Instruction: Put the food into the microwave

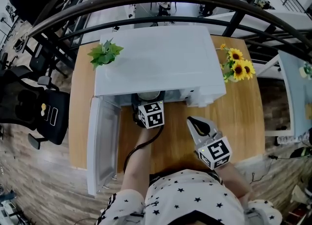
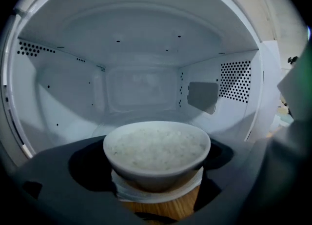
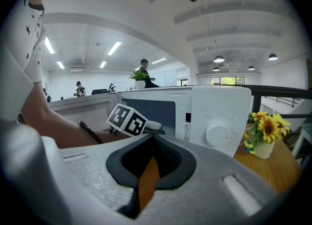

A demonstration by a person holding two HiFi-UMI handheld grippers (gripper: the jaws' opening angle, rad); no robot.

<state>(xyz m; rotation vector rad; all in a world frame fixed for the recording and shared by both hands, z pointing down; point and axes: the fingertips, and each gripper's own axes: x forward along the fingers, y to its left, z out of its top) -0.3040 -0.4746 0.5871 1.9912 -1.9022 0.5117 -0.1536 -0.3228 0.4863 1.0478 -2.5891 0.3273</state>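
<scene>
A white bowl of rice [image 2: 157, 150] sits between the dark jaws of my left gripper [image 1: 149, 108], which is shut on it. The bowl is held at the mouth of the open white microwave [image 1: 158, 58], with the empty cavity [image 2: 141, 92] straight ahead. In the head view only the bowl's rim [image 1: 148, 95] shows under the microwave's front edge. My right gripper [image 1: 196, 123] rests lower right over the wooden table [image 1: 243, 116], shut with nothing in it; its jaws meet at the tips [image 3: 152, 137].
The microwave door [image 1: 102, 143] hangs open to the left. The control panel with its knob [image 3: 218, 133] is on the right side. A vase of sunflowers [image 1: 238, 69] stands at the table's right; a green plant [image 1: 105, 53] sits on the microwave's left corner.
</scene>
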